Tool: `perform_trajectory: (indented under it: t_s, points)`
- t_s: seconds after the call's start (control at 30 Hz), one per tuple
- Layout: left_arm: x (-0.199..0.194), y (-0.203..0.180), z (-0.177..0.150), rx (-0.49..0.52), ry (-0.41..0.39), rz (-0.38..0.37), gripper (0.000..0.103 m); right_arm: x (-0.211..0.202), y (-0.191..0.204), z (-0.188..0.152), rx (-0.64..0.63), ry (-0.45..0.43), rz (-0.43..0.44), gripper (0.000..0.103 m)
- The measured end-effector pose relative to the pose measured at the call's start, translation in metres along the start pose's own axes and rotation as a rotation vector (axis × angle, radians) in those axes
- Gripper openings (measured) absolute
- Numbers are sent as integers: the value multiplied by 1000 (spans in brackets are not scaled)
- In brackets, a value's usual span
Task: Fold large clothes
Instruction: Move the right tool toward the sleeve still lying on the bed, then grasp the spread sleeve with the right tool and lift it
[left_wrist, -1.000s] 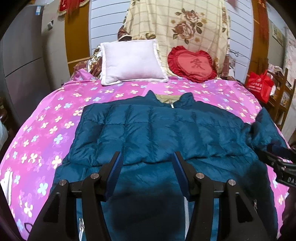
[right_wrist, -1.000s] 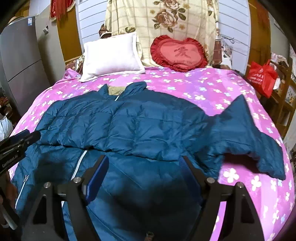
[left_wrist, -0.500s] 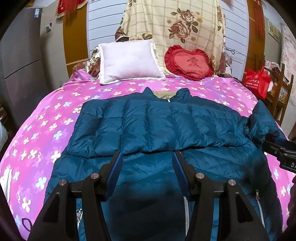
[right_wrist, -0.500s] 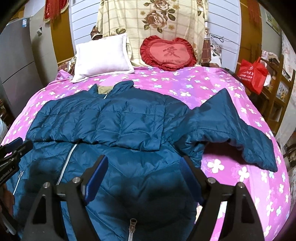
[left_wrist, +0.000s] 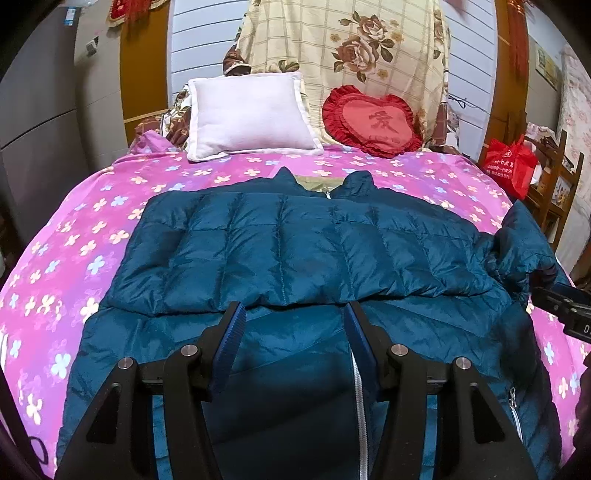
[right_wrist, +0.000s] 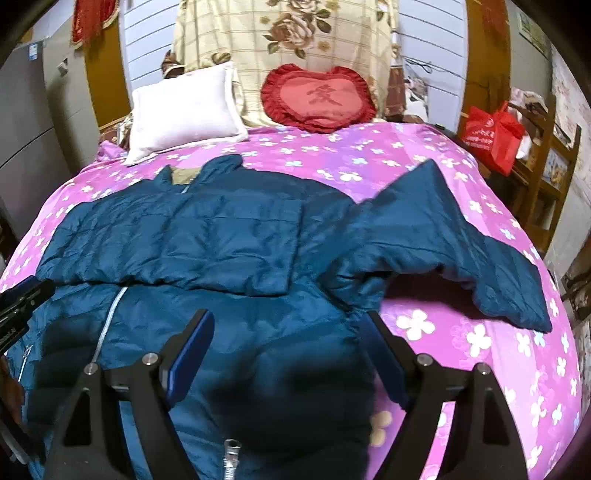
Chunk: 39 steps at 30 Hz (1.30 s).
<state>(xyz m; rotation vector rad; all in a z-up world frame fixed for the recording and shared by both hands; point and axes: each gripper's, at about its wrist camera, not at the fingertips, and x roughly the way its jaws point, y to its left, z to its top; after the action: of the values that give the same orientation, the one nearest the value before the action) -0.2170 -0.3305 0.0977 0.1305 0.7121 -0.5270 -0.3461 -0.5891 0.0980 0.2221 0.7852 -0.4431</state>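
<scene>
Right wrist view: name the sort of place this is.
Most likely a home bedroom: a bed under a pink floral cover, a white pillow and a red heart cushion at its head.

Left hand-held gripper (left_wrist: 293, 314): I hold it level, pointing forward; blue-padded fingers (left_wrist: 231, 332) spread apart, nothing between them. Right hand-held gripper (right_wrist: 286, 332): I hold it alongside, same heading; fingers (right_wrist: 192, 345) spread wider, also gripping nothing.
</scene>
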Motion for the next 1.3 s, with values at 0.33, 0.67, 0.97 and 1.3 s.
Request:
perform_trajectory:
  t_s: [0.33, 0.67, 0.97, 1.3]
  points:
    - [14, 4, -2, -40, 26, -17, 37, -4, -44, 6, 34, -27, -49, 85]
    - [19, 0, -3, -32, 39, -29, 37, -6, -148, 25, 168, -80, -203, 88]
    - [28, 2, -7, -46, 70, -34, 37, 31, -284, 17, 368, -11, -390, 88]
    - [37, 2, -12, -44, 103, -33, 37, 66, -377, -10, 538, 74, -429, 92]
